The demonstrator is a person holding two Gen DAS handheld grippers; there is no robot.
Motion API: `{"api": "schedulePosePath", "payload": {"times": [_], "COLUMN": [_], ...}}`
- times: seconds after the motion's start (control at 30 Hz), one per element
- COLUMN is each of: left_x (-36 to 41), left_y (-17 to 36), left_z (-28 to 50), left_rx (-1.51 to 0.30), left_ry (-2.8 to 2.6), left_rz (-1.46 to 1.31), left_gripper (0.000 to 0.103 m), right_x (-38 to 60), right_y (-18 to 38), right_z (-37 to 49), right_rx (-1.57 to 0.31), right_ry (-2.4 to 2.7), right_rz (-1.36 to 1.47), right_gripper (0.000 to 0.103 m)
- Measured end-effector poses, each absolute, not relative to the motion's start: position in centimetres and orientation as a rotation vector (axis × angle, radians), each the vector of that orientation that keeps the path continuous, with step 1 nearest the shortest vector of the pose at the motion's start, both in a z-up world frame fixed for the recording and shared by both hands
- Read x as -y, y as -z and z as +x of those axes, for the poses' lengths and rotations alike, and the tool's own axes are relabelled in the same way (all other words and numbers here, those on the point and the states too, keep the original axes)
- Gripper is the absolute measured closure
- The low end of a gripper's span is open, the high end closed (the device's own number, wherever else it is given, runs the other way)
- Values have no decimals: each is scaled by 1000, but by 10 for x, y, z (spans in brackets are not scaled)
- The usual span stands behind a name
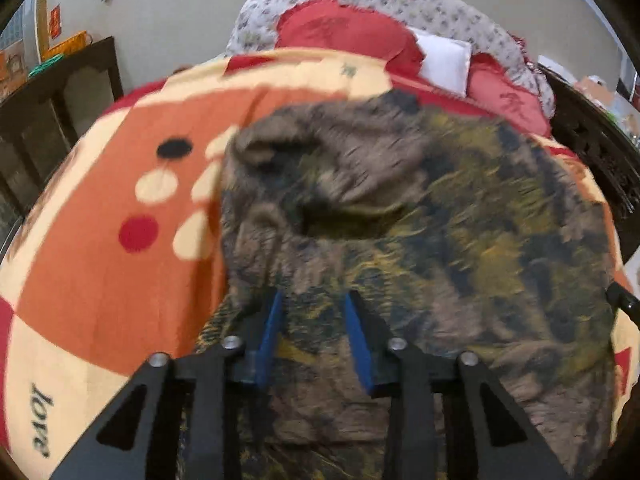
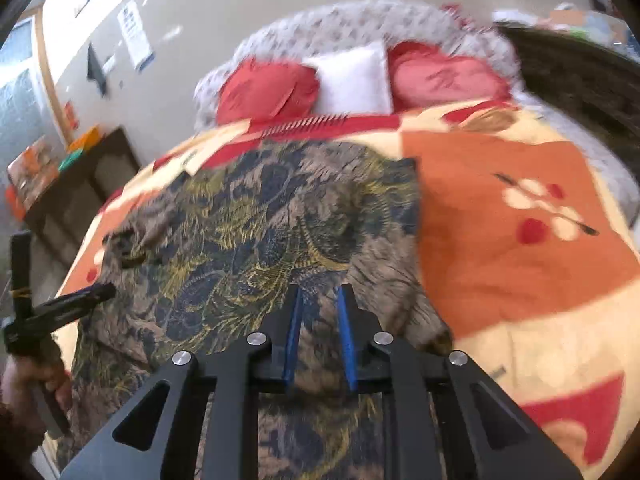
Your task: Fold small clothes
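A small brown garment (image 1: 420, 208) with a yellow and dark blue pattern lies spread on the bed; it also shows in the right wrist view (image 2: 260, 220). My left gripper (image 1: 314, 296) is over its near left part, blue-padded fingers apart with cloth between and under them. My right gripper (image 2: 320, 290) is over its near right part, fingers apart over the cloth. The left gripper (image 2: 104, 290) also shows at the garment's left edge. Whether either gripper pinches the cloth is unclear.
The bed carries an orange, cream and red blanket (image 1: 100, 184), also in the right wrist view (image 2: 520, 240). Red pillows (image 2: 268, 88) and a white pillow (image 2: 352, 80) sit at the head. A dark wooden cabinet (image 1: 48, 120) stands left of the bed.
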State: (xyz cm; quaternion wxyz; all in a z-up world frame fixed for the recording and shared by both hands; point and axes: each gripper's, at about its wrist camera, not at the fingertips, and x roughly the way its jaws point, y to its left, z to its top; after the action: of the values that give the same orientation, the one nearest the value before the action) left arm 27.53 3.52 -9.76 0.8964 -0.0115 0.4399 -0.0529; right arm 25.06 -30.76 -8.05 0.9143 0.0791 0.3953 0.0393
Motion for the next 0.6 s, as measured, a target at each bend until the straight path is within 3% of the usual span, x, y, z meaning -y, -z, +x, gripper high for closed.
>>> {"api": "schedulePosePath", "payload": {"times": [0.07,0.17,0.6], "left_x": [-37,-38,-39], "left_y": [105,106,107], "left_z": [266,266,268], "left_rx": [-854,-851,-849], "left_ry": [132,129,132], "left_rz": [-25,-28,-42], "left_gripper": [73,73,73], "right_x": [322,347,315], "right_y": [104,114,57], "right_z": [259,245,286], "right_rx": [-899,-854,-817], "right_ry": [25,-37,-66], "right_rz": [67,176,48], "right_gripper": [98,103,103]}}
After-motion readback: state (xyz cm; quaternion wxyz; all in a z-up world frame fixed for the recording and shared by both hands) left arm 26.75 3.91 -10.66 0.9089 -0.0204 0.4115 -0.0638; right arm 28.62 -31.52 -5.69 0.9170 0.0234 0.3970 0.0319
